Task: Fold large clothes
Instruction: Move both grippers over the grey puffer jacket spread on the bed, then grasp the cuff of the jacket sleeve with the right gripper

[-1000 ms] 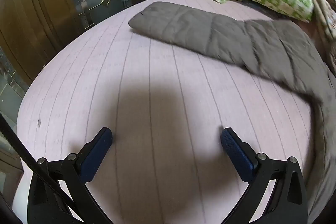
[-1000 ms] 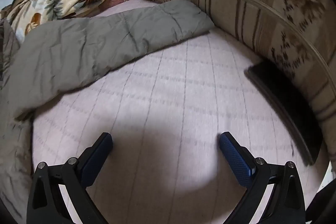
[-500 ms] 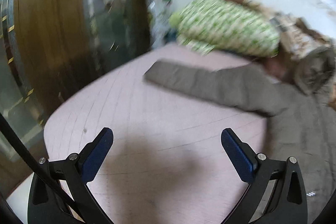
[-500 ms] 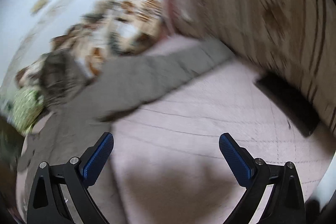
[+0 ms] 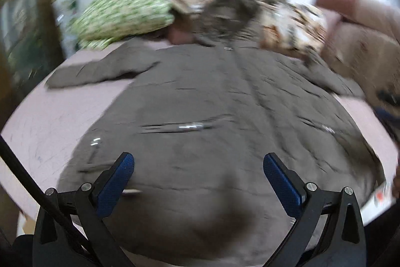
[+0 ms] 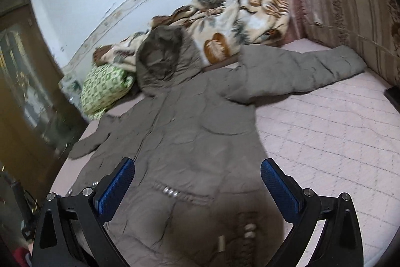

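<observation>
A large grey-brown hooded padded coat [image 6: 190, 142] lies spread flat on the pink quilted mattress [image 6: 337, 137], front up. Its hood [image 6: 160, 59] lies at the far end, one sleeve [image 6: 307, 71] stretched right and the other [image 6: 92, 142] left. The blurred left wrist view shows the same coat [image 5: 212, 104]. My left gripper [image 5: 198, 167] is open and empty above the coat's lower part. My right gripper [image 6: 197, 170] is open and empty above the coat's lower body near the hem.
A green-and-white checked pillow [image 6: 105, 81] and a leaf-patterned blanket [image 6: 237, 24] lie at the head of the bed. A striped upholstered side [image 6: 350, 4] runs along the right. A wooden door [image 6: 22, 91] stands at the left. A dark flat object [image 6: 392, 94] lies at the mattress's right edge.
Both grippers have pulled back and swung toward the middle of the bed. The views went from one sleeve each to the whole coat. Both stay open.
</observation>
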### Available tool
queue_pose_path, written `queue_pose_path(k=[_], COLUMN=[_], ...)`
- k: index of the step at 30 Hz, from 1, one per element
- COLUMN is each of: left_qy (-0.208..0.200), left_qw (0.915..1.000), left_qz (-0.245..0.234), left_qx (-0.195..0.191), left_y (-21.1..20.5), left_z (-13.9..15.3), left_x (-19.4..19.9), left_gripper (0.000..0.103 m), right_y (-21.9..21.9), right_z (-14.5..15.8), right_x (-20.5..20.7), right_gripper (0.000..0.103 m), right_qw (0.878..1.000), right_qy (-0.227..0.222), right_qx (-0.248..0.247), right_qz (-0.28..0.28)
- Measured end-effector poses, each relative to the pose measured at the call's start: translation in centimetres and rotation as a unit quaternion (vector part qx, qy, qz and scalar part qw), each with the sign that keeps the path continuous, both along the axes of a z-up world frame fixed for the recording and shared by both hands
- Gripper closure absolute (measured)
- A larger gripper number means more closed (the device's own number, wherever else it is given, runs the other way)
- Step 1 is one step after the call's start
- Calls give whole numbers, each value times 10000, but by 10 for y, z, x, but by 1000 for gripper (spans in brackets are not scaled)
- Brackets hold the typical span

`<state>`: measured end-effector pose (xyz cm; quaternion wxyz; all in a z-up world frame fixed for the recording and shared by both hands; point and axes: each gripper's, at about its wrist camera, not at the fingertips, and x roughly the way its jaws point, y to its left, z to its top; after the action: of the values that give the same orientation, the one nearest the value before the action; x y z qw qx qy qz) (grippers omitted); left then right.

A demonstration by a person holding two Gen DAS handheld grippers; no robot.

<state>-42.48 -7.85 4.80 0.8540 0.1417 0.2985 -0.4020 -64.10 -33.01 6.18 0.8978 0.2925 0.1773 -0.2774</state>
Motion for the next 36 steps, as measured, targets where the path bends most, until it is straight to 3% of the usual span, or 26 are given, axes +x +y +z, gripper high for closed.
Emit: queue_pose_path(k=[5,11,14,16,18,20,22,27,33,36], left_qy=[-436,-842,-991,-1032,-1023,-998,-898,-229,-494,-438], left_qw=[9976,9941,9923,9919,9918,9917,9933,9964,9943,9937], left_qz=[-515,-679,-735,-737,-770,-797,-724,-742,-872,-947], left_qx=[121,9,-119,-36,38,120,112,339,357,413], left_y=[-23,-53,-78,-98,-118,-138,-147,-165,-173,-176], left_z=[13,51,65,68,70,66,57,33,33,30], left_x=[-40,-34,-21,-12,-2,10,21,44,42,41], left_gripper=[0,0,0,0,0,0,0,0,0,0], right_y=[5,-14,-39,-61,-83,-106,-131,-182,-255,-290], right_z=[2,13,19,26,29,23,12,-2,-21,-30], right_x=[-16,-46,-68,-85,-93,-100,-111,-138,-165,-158], right_gripper=[1,3,9,10,12,28,37,37,37,48], right_qw=[9996,9973,9926,9858,9839,9775,9630,9419,9190,9161], right_qy=[-236,-611,-803,-1178,-1061,-1004,-1300,-1218,-1274,-1035], right_qx=[55,393,742,888,788,985,1439,1635,1849,1865], right_qz=[157,-146,-529,-801,-1200,-1571,-1871,-2669,-3239,-3395])
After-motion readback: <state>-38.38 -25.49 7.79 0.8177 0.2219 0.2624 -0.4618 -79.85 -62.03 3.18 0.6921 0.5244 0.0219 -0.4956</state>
